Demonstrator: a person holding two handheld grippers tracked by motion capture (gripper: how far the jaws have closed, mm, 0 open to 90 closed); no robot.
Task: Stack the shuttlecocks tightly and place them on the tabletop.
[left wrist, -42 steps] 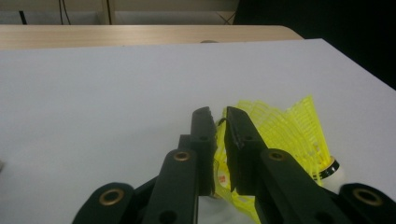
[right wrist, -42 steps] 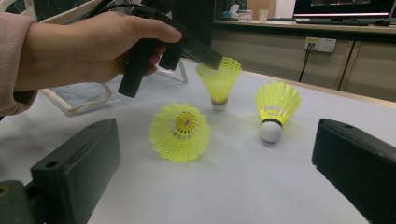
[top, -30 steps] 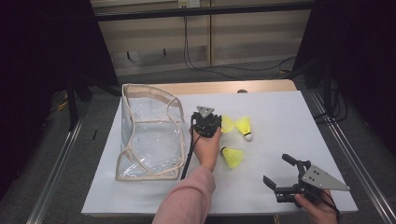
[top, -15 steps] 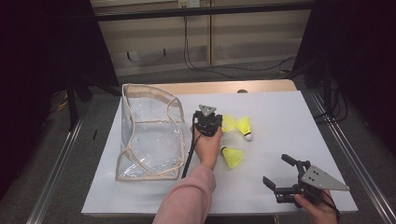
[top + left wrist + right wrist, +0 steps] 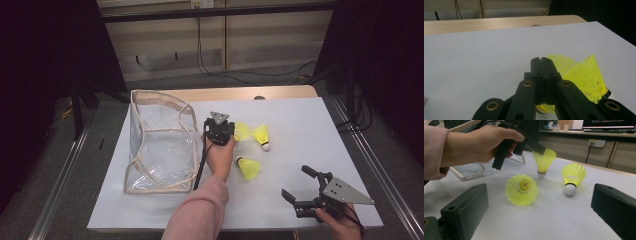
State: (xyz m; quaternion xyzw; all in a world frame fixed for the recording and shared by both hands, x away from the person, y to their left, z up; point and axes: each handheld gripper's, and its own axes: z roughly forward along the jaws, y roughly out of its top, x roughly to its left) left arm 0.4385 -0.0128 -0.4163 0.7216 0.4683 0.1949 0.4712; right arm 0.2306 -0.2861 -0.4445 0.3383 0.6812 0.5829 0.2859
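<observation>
Left gripper [image 5: 231,131] pinched on a yellow shuttlecock [image 5: 241,131] mid surface [image 5: 300,120], maybe lifted, two more at its 3 and 5 o'clock, right gripper [image 5: 296,185] wide open, holding nothing

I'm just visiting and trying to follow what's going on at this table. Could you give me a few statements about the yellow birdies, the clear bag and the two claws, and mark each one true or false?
1. The left claw is shut on the rim of a shuttlecock's skirt. True.
2. The right claw holds a shuttlecock. False: its jaws stand wide open, with nothing between them.
3. Three yellow shuttlecocks are on the white table. True: the gripped one, an upright one and one on its side.
4. A shuttlecock already lies inside the clear bag. False: all three are outside it.
</observation>
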